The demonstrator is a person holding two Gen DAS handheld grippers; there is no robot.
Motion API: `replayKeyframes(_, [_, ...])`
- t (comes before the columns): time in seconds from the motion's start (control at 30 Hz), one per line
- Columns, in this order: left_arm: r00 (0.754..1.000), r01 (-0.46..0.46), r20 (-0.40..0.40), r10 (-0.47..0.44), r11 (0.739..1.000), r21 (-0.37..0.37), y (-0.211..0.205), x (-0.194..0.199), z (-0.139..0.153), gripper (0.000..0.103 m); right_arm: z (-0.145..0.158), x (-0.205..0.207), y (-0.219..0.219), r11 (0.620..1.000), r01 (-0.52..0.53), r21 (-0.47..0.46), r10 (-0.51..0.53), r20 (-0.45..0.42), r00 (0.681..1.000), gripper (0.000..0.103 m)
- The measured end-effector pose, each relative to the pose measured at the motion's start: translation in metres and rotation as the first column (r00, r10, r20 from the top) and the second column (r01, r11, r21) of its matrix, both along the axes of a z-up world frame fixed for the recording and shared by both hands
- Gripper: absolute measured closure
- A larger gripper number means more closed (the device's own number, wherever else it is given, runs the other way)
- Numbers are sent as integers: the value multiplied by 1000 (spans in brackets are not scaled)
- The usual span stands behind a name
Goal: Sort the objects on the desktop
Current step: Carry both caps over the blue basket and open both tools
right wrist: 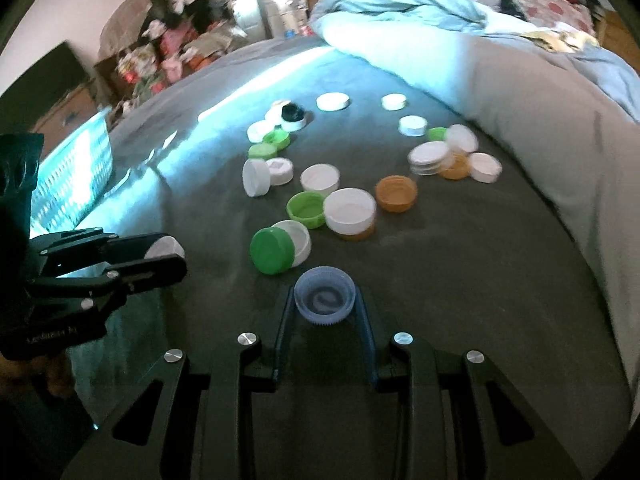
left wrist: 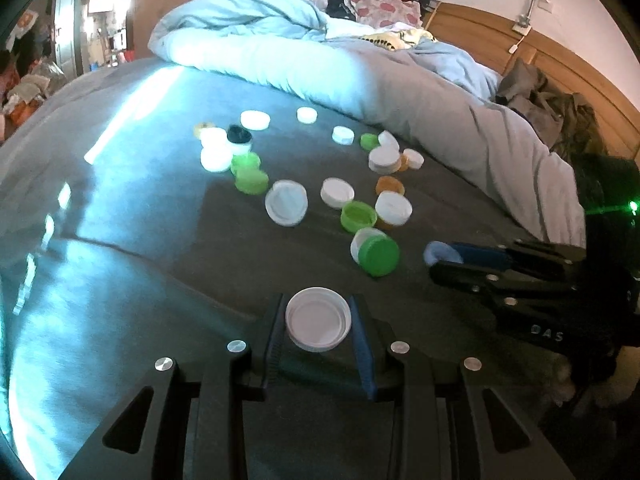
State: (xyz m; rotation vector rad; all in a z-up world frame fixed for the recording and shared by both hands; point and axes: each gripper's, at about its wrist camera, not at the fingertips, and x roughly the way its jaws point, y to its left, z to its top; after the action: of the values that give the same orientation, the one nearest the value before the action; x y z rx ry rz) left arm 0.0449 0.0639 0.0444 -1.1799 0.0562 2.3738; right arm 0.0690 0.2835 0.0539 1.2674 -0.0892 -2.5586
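grey bedspread (left wrist: 120, 264): left tongs (left wrist: 318, 326) clench a white cap (left wrist: 319, 320), right tongs (right wrist: 325, 300) a blue cap (right wrist: 325, 294).

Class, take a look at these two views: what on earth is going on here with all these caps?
A person holds two claws over a bed with a dark sheet. The left claw grips a white cap, open side up. The right claw grips a bluish cap. Many white, green and orange caps lie scattered, unsorted, near a light blue quilt.
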Motion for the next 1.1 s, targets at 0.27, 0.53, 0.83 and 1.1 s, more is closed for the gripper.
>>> replayKeyframes(0.27, [994,-71,-79,72,997,21,-22,3,67,69,52,18,7,998,61,-15,-62,-76,995,77])
replayKeyframes(0.53, [979,-150,-132,152,988,27,-58,13,107,69,99,10,-23,999,36,-12,-37,-158,987,77])
replayKeyframes(0.83, [961,-212,-182,209,977,7,-90,22,131,69,126,2,-66,1000,-26,-11,23,-200,980,77])
replayKeyframes(1.1, [928,-306,-224,297,952,-7,-130,23,156,69,154,-6,-109,995,-101,3,99,-243,965,77])
